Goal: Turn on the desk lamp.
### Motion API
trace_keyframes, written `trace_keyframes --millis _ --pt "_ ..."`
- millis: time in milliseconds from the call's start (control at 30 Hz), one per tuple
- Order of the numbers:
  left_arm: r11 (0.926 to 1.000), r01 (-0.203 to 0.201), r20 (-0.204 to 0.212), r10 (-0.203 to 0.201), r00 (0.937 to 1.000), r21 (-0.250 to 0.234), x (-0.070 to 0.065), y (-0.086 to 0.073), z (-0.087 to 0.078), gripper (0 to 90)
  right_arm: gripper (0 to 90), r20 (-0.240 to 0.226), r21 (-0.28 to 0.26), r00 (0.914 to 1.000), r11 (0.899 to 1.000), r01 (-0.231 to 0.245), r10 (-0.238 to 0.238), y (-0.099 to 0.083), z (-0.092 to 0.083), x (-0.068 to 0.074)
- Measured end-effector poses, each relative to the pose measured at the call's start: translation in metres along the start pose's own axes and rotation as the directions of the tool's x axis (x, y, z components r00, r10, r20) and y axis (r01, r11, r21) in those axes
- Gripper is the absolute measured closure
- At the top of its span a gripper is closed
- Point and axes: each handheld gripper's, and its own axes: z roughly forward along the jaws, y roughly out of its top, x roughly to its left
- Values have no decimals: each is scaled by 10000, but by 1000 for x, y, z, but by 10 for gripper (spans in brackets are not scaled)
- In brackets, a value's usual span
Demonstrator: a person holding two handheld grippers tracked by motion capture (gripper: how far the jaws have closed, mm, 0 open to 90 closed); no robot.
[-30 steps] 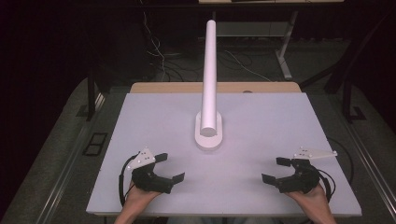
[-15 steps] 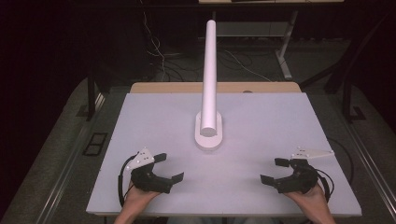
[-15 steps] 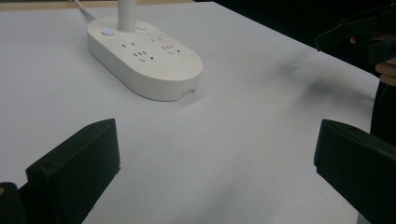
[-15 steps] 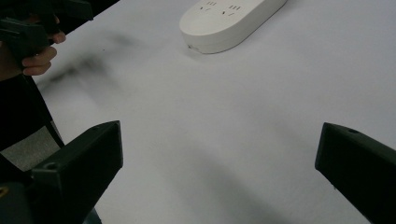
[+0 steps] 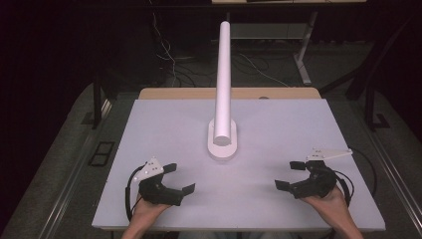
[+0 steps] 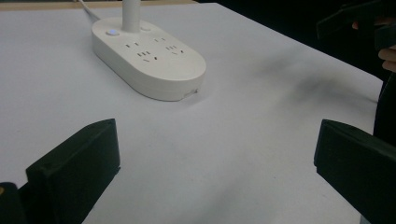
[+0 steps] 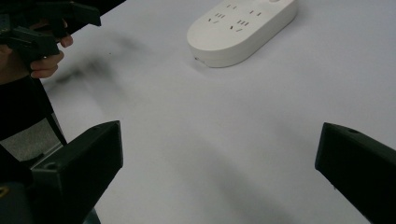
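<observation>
Power strip base with upright white column, standing at the centre of the white table. Left gripper and right gripper rest near the table's near edge, well apart from the strip, each with jaws spread wide and empty. The sockets and round button lie on the base's top face. A good approach would likely bring both grippers in low and level, one steadying the base while the other works.
</observation>
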Motion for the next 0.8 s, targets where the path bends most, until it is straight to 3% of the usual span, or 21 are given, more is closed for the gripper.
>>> trace_keyframes --millis 800 --pt "10000 29 16 -29 10000 -24 0 0 0 0 7 -258 499 9978 9968 628 -616 55 22 -7"
